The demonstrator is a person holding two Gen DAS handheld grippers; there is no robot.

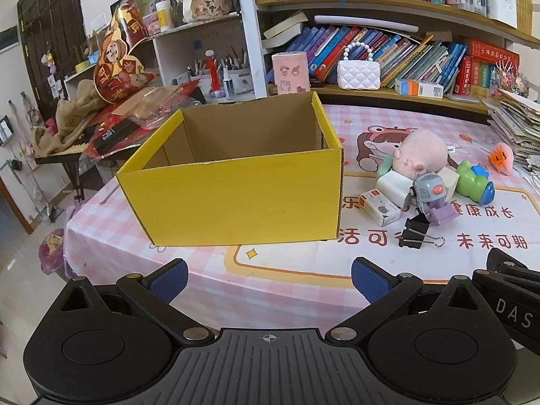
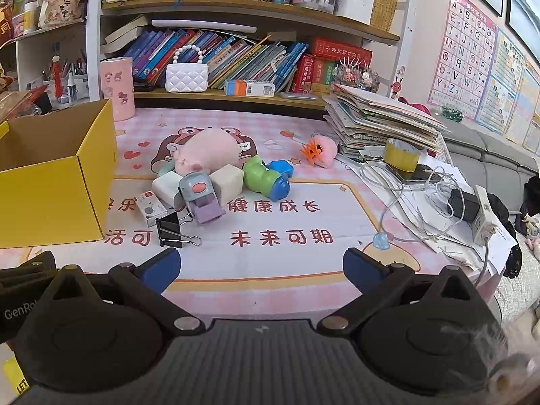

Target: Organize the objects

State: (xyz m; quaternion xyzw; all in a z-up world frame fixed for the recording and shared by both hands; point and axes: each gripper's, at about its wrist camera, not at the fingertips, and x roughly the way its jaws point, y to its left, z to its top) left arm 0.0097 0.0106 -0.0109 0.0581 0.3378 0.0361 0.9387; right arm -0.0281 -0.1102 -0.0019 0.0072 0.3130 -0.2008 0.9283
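Both grippers, left gripper (image 1: 269,279) and right gripper (image 2: 262,269), have jaws wide, holding nothing. The yellow box (image 1: 236,195) sits on the bench (image 1: 303,270). Toys (image 2: 216,168) lie beside it.

— What can you read from your end?

— On the desk cloth (image 2: 303,260) I see red print: "健康成长" and "未来可期". The alphabet poster (image 2: 462,57) on the wall runs A to Z.

— Anything on the rig?

— "GenRo", cut off, on the left hand-held gripper (image 2: 20,310); "DAS" on the right hand-held gripper (image 1: 513,310).
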